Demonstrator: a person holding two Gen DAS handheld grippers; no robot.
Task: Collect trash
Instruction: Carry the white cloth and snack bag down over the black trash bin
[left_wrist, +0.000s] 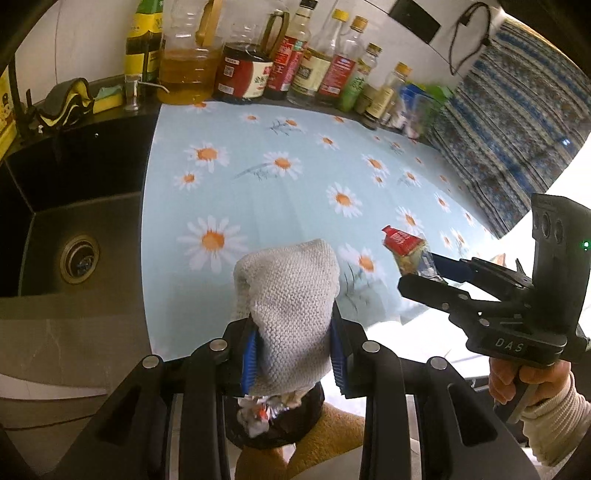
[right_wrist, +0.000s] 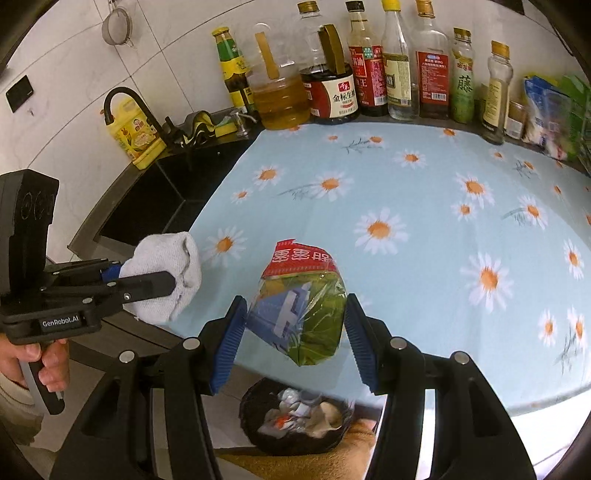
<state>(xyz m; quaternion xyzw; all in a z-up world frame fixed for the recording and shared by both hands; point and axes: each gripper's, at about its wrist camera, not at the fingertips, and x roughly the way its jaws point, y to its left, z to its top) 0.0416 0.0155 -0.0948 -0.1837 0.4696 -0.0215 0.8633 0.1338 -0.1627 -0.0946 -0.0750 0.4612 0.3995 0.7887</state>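
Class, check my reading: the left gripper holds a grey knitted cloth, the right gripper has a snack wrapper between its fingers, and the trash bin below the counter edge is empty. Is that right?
One detail is wrong: the trash bin is not empty. The right wrist view shows crumpled paper and wrappers inside it. The left gripper does hold the grey knitted cloth, and the snack wrapper is between the right gripper's fingers.
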